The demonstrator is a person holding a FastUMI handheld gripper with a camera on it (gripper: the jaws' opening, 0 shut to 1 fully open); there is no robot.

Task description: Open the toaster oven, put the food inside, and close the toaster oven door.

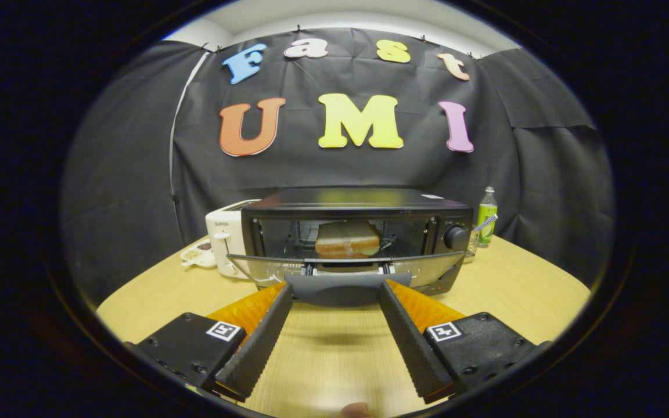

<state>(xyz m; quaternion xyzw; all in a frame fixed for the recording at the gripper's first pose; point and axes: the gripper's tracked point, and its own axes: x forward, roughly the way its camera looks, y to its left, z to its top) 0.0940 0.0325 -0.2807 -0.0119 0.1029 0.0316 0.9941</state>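
Already the fingers (pixel 337 296) are spread wide, empty, their tips at either end of the door handle (pixel 337 288) without pinching it. Just ahead, the toaster oven door (pixel 343 268) hangs partly open over the counter (pixel 532 278). Beyond it, the bread (pixel 347 239) sits inside the toaster oven (pixel 358 200). Judging by this, opening and loading are done; only closing remains.

The pale wooden table (pixel 532 284) carried a black toaster oven (pixel 358 206). Beside it stood a white pop-up toaster (pixel 222 238), a small white dish (pixel 198 254) and a green bottle (pixel 487 216).
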